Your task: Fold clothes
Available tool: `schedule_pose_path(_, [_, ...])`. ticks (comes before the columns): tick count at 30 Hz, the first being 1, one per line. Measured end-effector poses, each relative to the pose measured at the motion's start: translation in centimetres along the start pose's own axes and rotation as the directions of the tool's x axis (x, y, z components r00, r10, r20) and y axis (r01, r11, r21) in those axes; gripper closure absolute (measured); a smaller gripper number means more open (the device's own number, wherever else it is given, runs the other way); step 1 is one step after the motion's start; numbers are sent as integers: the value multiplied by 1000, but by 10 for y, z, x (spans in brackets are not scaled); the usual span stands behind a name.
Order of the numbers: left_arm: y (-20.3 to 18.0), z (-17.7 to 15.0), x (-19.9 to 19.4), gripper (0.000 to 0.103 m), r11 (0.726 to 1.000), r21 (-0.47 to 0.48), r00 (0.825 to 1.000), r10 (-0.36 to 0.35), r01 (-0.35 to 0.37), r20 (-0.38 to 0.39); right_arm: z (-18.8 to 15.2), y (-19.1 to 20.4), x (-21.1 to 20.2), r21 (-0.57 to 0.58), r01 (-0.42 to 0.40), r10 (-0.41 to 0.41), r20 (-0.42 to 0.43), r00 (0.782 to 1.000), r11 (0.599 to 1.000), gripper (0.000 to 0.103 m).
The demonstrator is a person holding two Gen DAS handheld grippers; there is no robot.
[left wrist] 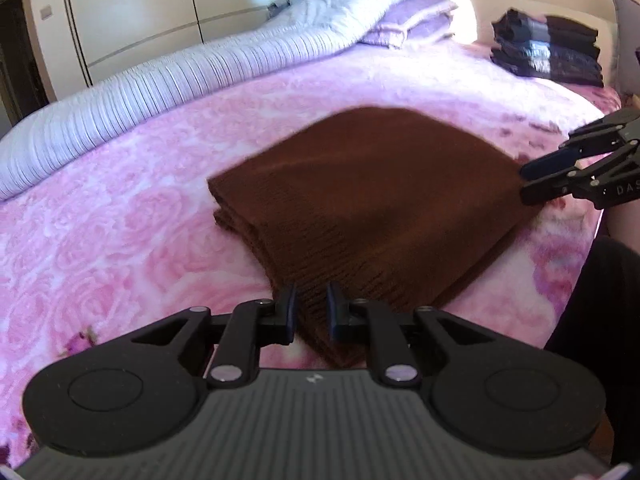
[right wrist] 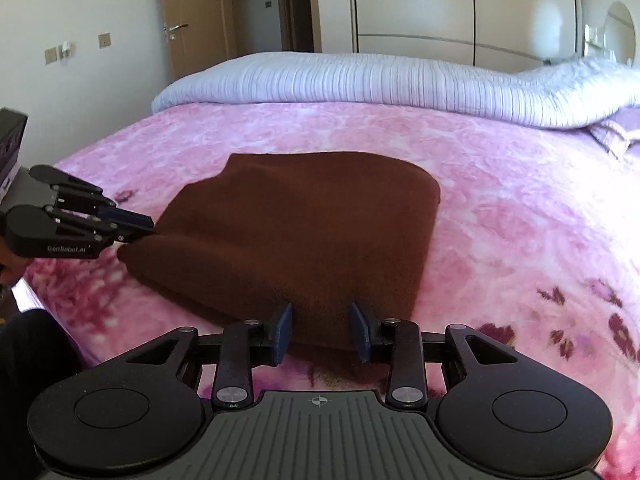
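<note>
A brown knit garment [left wrist: 360, 208] lies folded in layers on the pink floral blanket [left wrist: 120, 220]; it also shows in the right wrist view [right wrist: 304, 232]. My left gripper [left wrist: 311, 312] is at the garment's near edge, its jaws a narrow gap apart with fabric between them; from the right wrist view [right wrist: 146, 227] it looks closed on the garment's left corner. My right gripper [right wrist: 320, 332] is open, with the garment's near edge between its fingers; in the left wrist view [left wrist: 528, 182] its tips touch the garment's right edge.
A striped lilac duvet [right wrist: 380, 84] and purple pillows [left wrist: 408, 24] lie along the far side of the bed. A stack of dark folded clothes [left wrist: 548, 48] sits at the far right corner. Wardrobe doors [right wrist: 460, 4] and a room door [right wrist: 192, 16] stand behind.
</note>
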State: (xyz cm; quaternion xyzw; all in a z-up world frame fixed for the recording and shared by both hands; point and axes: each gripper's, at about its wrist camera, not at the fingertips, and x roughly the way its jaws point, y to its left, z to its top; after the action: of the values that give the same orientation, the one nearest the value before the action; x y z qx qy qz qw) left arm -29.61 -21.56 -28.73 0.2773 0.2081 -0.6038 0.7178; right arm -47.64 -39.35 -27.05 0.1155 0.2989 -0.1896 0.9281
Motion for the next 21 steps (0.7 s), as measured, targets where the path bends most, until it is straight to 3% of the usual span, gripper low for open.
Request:
schedule_pose_path(3, [-5, 7, -17, 85, 1000, 4, 999, 15, -15, 39, 7, -2, -13, 34, -1, 0, 26, 1000, 999, 68])
schedule_pose_path(7, [-18, 14, -23, 83, 1000, 1, 997, -20, 20, 73, 3, -4, -25, 42, 6, -8, 52, 999, 999, 67])
schedule_pose_path(12, [-34, 6, 10, 81, 999, 36, 999, -36, 36, -17, -4, -7, -17, 51, 10, -11, 13, 1000, 999, 66])
schedule_pose_path(18, [-34, 4, 18, 80, 999, 15, 999, -28, 28, -34, -3, -5, -23, 47, 13, -15, 31, 999, 999, 65])
schedule_pose_path(21, [-35, 4, 18, 80, 1000, 14, 999, -27, 28, -36, -4, -4, -13, 30, 19, -18, -5, 1000, 999, 65])
